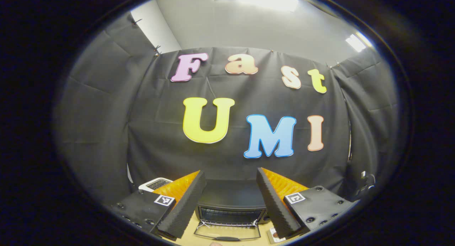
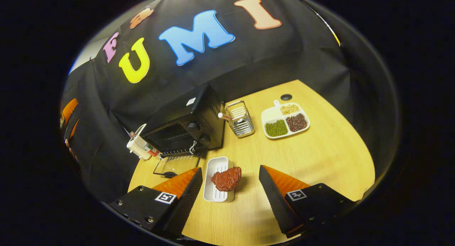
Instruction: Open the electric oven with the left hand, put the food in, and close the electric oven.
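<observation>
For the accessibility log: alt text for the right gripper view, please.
The open right gripper hovers over a wooden table, above red meat resting on a white tray. Behind stands a black oven, its glass door folded down.

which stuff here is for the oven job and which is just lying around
For the job:
- electric oven, door already down
- food on the white tray
- right hand-held gripper, open near the food

Lying about:
- divided dish of beans
- wire holder
- white device beside the oven
</observation>
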Available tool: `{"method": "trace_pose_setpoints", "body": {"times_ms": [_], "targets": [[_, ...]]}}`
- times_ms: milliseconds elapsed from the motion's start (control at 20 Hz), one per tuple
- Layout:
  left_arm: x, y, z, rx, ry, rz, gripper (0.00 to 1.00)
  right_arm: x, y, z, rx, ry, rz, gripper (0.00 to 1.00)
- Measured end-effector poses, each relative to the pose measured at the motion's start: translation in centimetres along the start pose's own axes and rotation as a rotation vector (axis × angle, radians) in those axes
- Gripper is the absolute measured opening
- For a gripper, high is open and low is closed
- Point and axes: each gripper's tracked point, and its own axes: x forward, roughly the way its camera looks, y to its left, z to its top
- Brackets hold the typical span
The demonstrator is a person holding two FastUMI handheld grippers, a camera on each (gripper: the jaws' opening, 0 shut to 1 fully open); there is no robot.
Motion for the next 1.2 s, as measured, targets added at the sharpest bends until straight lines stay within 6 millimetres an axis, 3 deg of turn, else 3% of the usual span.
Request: {"method": "trace_pose_setpoints", "body": {"times_ms": [300,450,650,700,750,850,900,950,1200], "targets": [[-3.2,1.5,-1.7,0.001,0.046,0.083,1.00,4.9,-1.8,-3.6,0.116,0.113,0.021,0.95],[-4.4,1.7,-1.8,0.010,0.057,0.114,1.00,6.7,-0.8,-4.4,0.181,0.148,0.093,0.96],[-5.4,1.3,-2.4,0.013,0.079,0.137,1.00,8.5,0.0,-5.1,0.233,0.178,0.144,0.82],[-5.6,1.0,-2.7,0.002,0.086,0.139,1.00,8.7,0.6,-4.7,0.253,0.158,0.183,0.70],[-5.8,0.6,-2.8,-0.009,0.092,0.132,1.00,9.2,0.2,-4.6,0.256,0.146,0.162,0.64],[-6.1,-0.2,-3.2,-0.006,0.100,0.127,1.00,9.2,0.8,-4.3,0.299,0.150,0.224,0.24],[-6.2,-0.5,-3.5,0.000,0.104,0.123,1.00,10.5,1.7,-5.7,0.341,0.161,0.235,0.20],[-6.3,-0.9,-3.8,0.005,0.111,0.116,1.00,8.7,0.8,-4.2,0.363,0.171,0.236,0.12],[-6.7,-2.0,-4.1,0.030,0.130,0.104,1.00,8.1,2.1,-3.6,0.409,0.186,0.314,0.12]]}}
